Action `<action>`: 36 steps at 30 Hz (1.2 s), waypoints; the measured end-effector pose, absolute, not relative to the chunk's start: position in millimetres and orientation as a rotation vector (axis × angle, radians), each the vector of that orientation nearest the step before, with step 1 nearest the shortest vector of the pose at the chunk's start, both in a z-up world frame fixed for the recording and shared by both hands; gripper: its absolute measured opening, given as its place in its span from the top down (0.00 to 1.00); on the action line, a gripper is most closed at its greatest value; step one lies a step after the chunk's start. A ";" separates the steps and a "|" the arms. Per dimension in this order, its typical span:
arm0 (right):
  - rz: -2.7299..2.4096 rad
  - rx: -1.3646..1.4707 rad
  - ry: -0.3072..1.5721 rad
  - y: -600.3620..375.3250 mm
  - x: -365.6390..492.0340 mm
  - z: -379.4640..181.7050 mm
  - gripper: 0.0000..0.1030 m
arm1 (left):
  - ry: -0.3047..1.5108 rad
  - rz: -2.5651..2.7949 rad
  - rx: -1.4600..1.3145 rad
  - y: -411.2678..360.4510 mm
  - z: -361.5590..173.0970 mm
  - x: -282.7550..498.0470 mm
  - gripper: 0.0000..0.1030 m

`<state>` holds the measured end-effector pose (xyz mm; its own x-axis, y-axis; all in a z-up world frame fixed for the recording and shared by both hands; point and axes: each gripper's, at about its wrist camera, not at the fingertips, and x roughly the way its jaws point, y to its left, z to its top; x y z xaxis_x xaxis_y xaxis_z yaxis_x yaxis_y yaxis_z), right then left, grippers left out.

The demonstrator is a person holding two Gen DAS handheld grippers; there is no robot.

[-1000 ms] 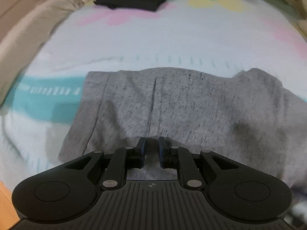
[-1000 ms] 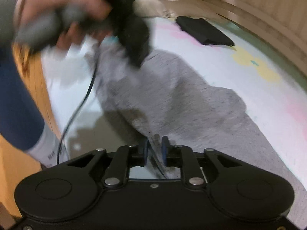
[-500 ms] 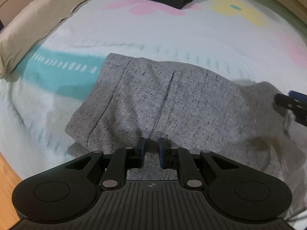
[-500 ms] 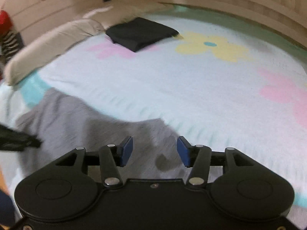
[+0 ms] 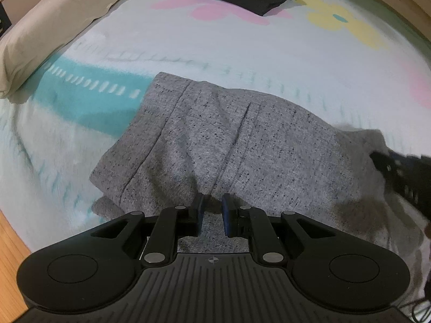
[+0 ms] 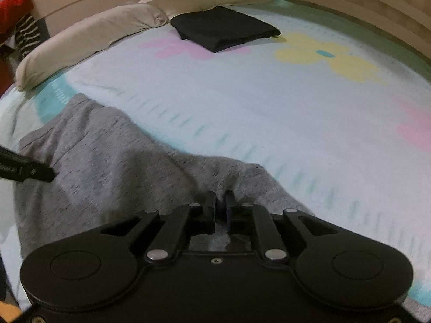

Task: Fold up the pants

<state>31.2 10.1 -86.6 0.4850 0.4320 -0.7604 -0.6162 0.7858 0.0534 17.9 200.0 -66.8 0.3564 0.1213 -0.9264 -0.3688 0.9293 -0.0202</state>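
Pants: grey speckled pants point(image 5: 242, 145) lie spread on the bedspread near its front edge, partly folded, with seam lines running away from the left wrist camera; in the right wrist view the same grey cloth point(image 6: 113, 167) fills the lower left and tapers toward the right.
Left gripper: left gripper point(image 5: 212, 210) points steeply down at the near edge of the pants, jaws drawn close with a narrow gap, a bunch of grey cloth pinched between the blue-lined pads; its black finger also juts in at the left edge of the right wrist view point(image 6: 24, 169), touching the cloth.
Right gripper: right gripper point(image 6: 221, 207) has just been closing its jaws, and they now stand almost together with a raised ridge of grey cloth caught between them; it shows blurred at the right edge of the left wrist view point(image 5: 398, 172), at the far end of the pants.
Bedspread: pale bedspread point(image 6: 242, 102) with pink and yellow flowers, a teal band and short green dashes.
Folded garment: black folded garment point(image 6: 223, 28) lies at the far side of the bed, well apart from the pants.
Pillow: beige pillow point(image 6: 89, 37) lies along the far left, just beside the black garment.
Bed frame: wooden frame point(image 5: 10, 245) shows at the lower left corner.
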 end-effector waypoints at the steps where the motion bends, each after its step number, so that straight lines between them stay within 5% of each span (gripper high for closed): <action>1: 0.632 -0.225 0.854 10.3 36.5 -86.6 0.72 | 1.166 0.320 -0.244 200.3 -66.8 17.6 0.86; 3: 0.610 -0.158 0.884 7.6 50.2 -88.7 0.63 | 1.167 0.318 -0.244 200.7 -66.9 18.0 0.86; 8: 0.621 -0.093 0.938 4.8 66.5 -94.9 0.62 | 1.164 0.315 -0.230 200.4 -67.2 16.6 0.86; 12: 0.612 -0.087 0.922 2.9 67.9 -89.5 0.93 | 1.150 0.318 -0.210 196.0 -68.4 13.0 0.85; 21: 0.524 -0.075 0.983 17.0 110.6 -98.1 0.93 | 1.145 0.329 -0.109 180.9 -67.9 6.3 0.85; 27: 0.483 -0.010 0.920 -7.7 102.9 -67.6 0.61 | 0.982 0.294 -0.083 174.9 -41.5 2.3 0.86; 33: 0.527 -0.029 0.939 -41.7 55.8 -45.5 0.61 | 0.936 0.059 0.037 127.8 -40.0 -3.6 0.86; 36: 0.538 -0.070 0.986 -50.4 21.5 -58.1 0.61 | 1.089 -0.027 0.117 110.4 -63.7 -8.1 0.86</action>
<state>21.5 -50.4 -58.1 0.4330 0.4002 -0.8077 -0.4620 0.8679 0.1824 -8.1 110.4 -63.7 0.4635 0.0358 -0.8854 0.0793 0.9935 0.0817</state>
